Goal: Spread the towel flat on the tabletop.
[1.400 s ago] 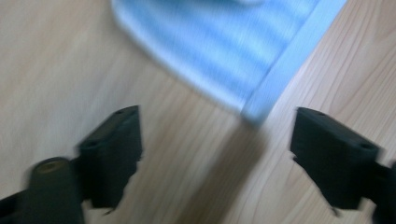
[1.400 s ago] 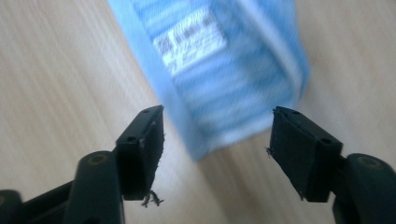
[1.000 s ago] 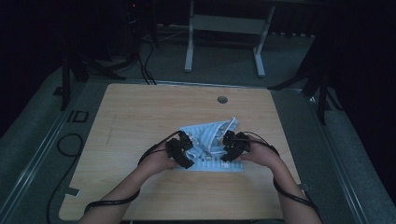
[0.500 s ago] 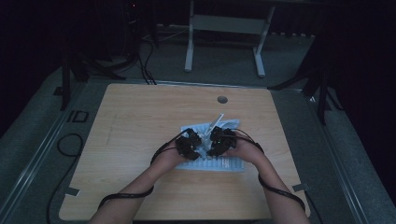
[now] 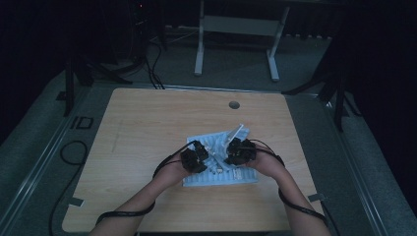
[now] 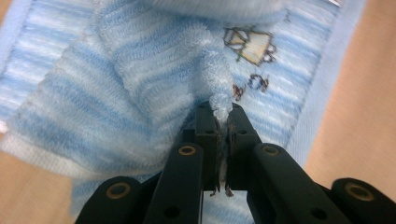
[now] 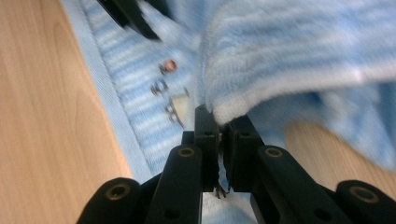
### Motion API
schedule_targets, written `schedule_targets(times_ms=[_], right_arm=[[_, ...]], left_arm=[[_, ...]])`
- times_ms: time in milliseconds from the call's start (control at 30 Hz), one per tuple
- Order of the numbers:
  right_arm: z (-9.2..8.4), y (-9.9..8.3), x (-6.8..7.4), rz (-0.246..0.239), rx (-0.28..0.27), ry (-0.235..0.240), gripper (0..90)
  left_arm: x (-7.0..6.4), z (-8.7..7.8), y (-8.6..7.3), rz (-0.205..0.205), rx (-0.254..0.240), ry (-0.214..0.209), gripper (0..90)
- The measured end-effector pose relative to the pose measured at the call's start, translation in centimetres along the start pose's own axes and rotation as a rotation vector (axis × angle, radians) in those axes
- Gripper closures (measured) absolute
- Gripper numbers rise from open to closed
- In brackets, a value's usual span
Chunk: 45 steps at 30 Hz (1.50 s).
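A light blue striped towel (image 5: pixel 221 169) lies partly folded on the wooden table (image 5: pixel 147 128), near its middle. My left gripper (image 5: pixel 194 158) rests on the towel's left part and my right gripper (image 5: pixel 237 152) on its right part. In the left gripper view the left gripper (image 6: pixel 223 114) is shut on a pinched ridge of the towel (image 6: pixel 140 84). In the right gripper view the right gripper (image 7: pixel 219 120) is shut on a raised white-edged fold of the towel (image 7: pixel 289 60). Both pairs of jaws have just been closing with towel between them.
A round cable hole (image 5: pixel 234 104) sits near the table's far edge. Beyond the table stands a grey metal frame (image 5: pixel 236 24) on the floor. A black cable (image 5: pixel 66 152) loops on the floor at the left. Cables trail from both grippers toward the near edge.
Both grippers moved inward over the towel's middle, then drew a little back toward the person. Their jaws went from apart to shut on towel folds, and the towel is more bunched.
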State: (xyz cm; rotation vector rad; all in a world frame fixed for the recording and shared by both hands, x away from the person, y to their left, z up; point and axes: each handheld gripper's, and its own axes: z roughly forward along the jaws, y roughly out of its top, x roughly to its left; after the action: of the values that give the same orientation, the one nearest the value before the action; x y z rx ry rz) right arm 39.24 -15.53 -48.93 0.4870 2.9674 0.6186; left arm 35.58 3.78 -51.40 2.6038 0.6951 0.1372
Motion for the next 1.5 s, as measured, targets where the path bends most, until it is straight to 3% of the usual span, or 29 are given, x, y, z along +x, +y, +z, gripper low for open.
schedule_targets(times_ms=[133, 233, 500, 533, 600, 700, 767, 900, 933, 1000, 1033, 1133, 1200, 1333, 1500], right_arm=[[-1.3, -1.3, 0.0, 0.010, -0.014, -0.008, 84.8], [-2.7, -2.2, -0.4, 0.031, -0.023, -0.034, 84.8], [-6.1, -4.1, -2.2, 0.108, -0.060, -0.104, 84.8], [-6.4, -4.3, -2.4, 0.120, -0.066, -0.106, 84.8], [-7.0, -4.5, -2.8, 0.135, -0.083, -0.115, 84.8], [-7.7, -4.5, -3.6, 0.172, -0.117, -0.111, 84.8], [-7.8, -4.4, -4.0, 0.194, -0.132, -0.091, 84.0], [-6.8, -3.8, -5.2, 0.254, -0.121, -0.138, 80.7], [-6.5, -3.6, -5.6, 0.272, -0.109, -0.164, 75.0], [-6.1, -3.5, -6.2, 0.313, -0.104, -0.183, 70.0], [-5.9, -3.6, -6.4, 0.316, -0.106, -0.184, 69.1], [-5.6, -3.8, -6.1, 0.302, -0.092, -0.180, 65.0], [-5.4, -4.1, -5.6, 0.291, -0.077, -0.186, 64.0], [-4.2, -4.4, -4.4, 0.250, -0.064, -0.157, 64.0], [-1.7, -4.5, -3.3, 0.219, -0.037, -0.134, 64.0]], left_arm=[[-0.5, -1.0, -0.9, 0.018, 0.007, -0.013, 85.6], [-0.4, -2.3, -1.5, 0.003, -0.010, -0.023, 85.6], [0.6, -6.1, -2.5, -0.037, -0.078, 0.002, 85.6], [0.9, -6.6, -2.5, -0.030, -0.083, -0.002, 85.6], [1.6, -7.5, -2.5, -0.066, -0.120, 0.036, 85.6], [3.3, -8.4, -2.3, -0.108, -0.158, 0.052, 85.6], [4.2, -8.5, -2.0, -0.127, -0.160, 0.086, 85.4], [5.7, -7.1, -1.0, -0.159, -0.136, 0.184, 82.5], [6.0, -6.7, -0.9, -0.167, -0.118, 0.209, 77.9], [6.6, -5.8, -0.8, -0.194, -0.077, 0.192, 60.3], [6.6, -5.4, -1.0, -0.191, -0.061, 0.182, 53.2], [5.8, -4.8, -1.6, -0.166, -0.046, 0.176, 46.3], [5.1, -4.7, -2.1, -0.170, -0.055, 0.173, 46.0], [3.4, -4.3, -2.7, -0.155, -0.080, 0.094, 46.0], [0.9, -3.0, -3.3, -0.108, -0.074, 0.084, 46.2]])
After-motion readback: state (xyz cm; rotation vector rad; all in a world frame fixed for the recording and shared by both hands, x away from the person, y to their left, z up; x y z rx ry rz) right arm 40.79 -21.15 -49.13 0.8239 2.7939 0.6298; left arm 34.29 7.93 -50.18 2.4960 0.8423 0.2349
